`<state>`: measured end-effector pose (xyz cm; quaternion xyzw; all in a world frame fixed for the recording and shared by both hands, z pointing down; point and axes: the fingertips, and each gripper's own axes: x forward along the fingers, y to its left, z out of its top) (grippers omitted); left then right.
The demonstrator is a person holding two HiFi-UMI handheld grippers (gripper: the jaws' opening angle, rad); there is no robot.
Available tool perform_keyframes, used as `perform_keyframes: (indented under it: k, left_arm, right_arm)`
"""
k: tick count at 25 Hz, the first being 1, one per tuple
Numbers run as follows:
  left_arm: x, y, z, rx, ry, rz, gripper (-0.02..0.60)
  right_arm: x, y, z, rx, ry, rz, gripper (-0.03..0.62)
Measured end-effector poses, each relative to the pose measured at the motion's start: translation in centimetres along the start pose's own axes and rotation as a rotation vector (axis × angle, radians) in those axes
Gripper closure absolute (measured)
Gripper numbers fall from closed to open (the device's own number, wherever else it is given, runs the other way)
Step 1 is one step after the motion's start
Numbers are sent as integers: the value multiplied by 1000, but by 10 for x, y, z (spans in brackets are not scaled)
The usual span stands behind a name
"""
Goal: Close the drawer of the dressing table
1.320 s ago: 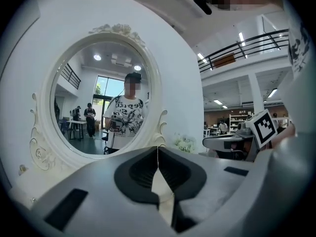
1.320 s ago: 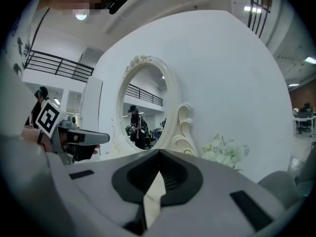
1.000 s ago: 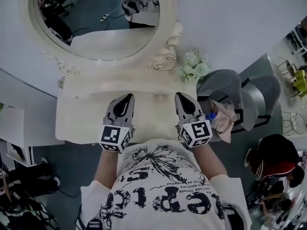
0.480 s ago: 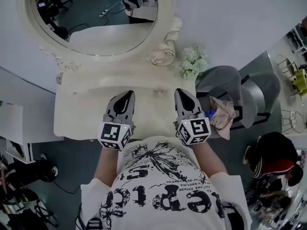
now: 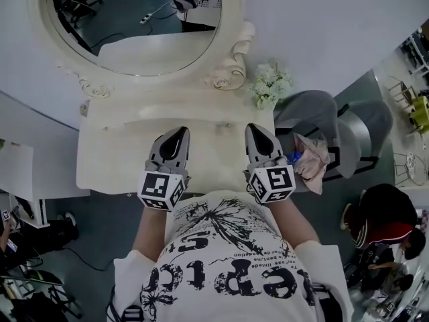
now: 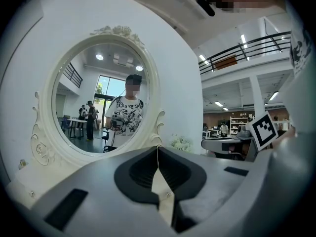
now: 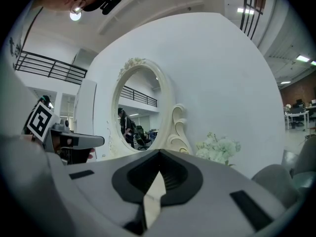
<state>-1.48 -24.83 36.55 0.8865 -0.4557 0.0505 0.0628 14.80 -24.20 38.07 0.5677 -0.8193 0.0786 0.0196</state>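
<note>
Only one piece of lettering shows: large black gothic letters across the front of the person's white T-shirt (image 5: 228,274), with a smaller line of print above them in the head view. Seen upside down and creased, neither can be read with any certainty. The left cube (image 5: 159,188) on the left tool (image 5: 179,131) and the right cube (image 5: 273,182) on the right tool (image 5: 256,127) carry square black-and-white code markers — patterns, not letters or numbers.

the dressing table (image 5: 107,159) sits slightly higher in the head view than before.
</note>
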Motion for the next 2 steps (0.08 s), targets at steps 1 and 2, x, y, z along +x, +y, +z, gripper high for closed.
perform_keyframes:
  k: [1, 2]
  left_arm:
    - [-1, 0, 0, 0, 1, 1, 561]
    - [-3, -1, 0, 0, 1, 1, 561]
  right_arm:
    - [-1, 0, -1, 1, 3, -4, 577]
    - [-2, 1, -2, 2, 6, -7, 577]
